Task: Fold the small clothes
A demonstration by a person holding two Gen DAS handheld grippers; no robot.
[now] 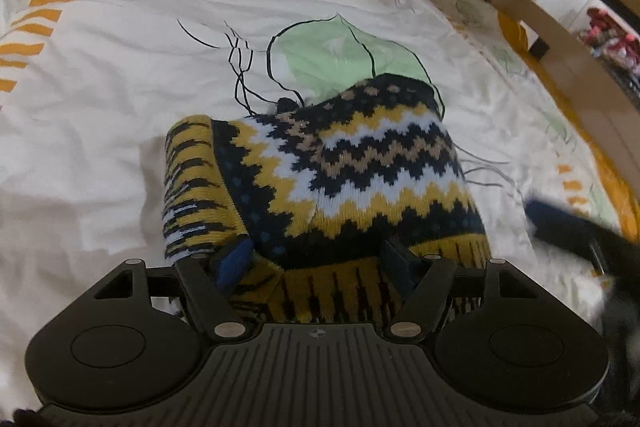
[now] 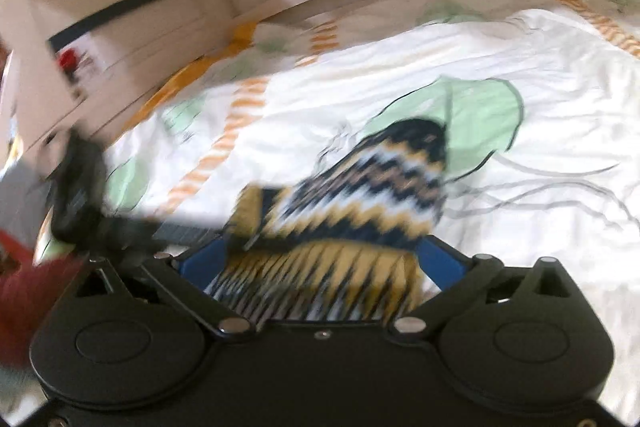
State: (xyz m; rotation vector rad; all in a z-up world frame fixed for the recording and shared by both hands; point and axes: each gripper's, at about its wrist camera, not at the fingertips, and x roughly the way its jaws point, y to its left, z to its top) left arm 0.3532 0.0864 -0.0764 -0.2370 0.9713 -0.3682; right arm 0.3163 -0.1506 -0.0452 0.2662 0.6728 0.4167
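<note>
Sweater [image 1: 352,171] lies on bedsheet [image 1: 120,75], hem at 6 o'clock between both grippers' fingers. Left gripper [image 1: 318,259] and right gripper [image 2: 320,263] stand wide; grip on hem: cannot tell. Clench evenly, carry hem toward 12 o'clock, edges aligned.

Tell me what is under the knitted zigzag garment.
The knitted garment lies on a white bedsheet, partly over its printed green shape. The left gripper has its fingers wide at the ribbed hem. Whatever lies directly beneath the fabric is covered.
</note>
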